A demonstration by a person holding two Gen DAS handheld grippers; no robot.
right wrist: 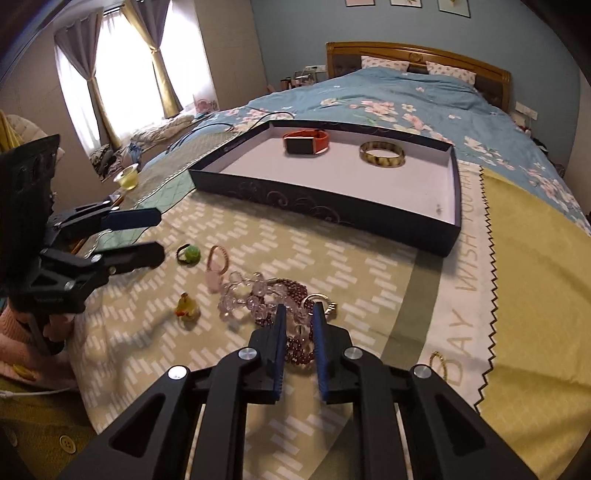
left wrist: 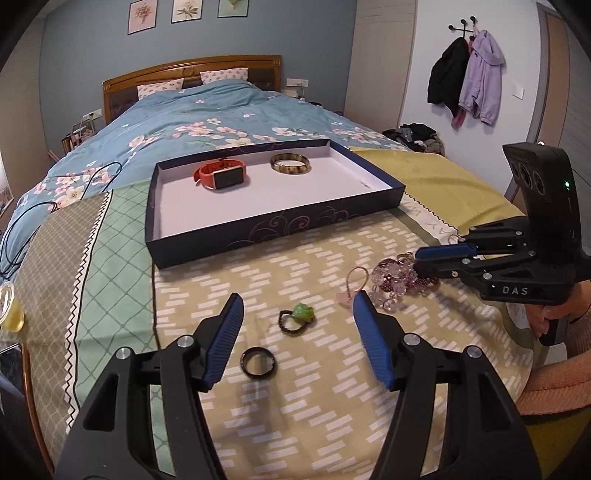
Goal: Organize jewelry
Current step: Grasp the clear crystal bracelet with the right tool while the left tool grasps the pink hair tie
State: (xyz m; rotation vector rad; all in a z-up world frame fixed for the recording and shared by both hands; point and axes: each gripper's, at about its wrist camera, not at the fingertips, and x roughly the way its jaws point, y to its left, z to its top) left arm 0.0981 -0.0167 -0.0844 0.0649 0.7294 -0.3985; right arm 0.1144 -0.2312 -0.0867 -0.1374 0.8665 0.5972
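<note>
Both tongs hover over the bedspread [left wrist: 295, 387]: the right gripper [right wrist: 300, 314] pinches the dark red bead bracelet [right wrist: 295, 347] in the jewelry heap, while the left gripper [left wrist: 298, 306] stands spread around the green-stone ring [left wrist: 297, 317], near the tray [left wrist: 258, 230].

- A home bedroom: a bed [left wrist: 221, 110] with a wooden headboard [left wrist: 192, 68] and flowered quilt.
- Jackets [left wrist: 465, 74] hang on wall hooks, far right.
- A curtained window [right wrist: 122, 70], framed prints [left wrist: 188, 11].

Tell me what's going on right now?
Left tool open above small rings. Right tool closed on bead bracelets. Watch, bangle already in tray. Path clear.
</note>
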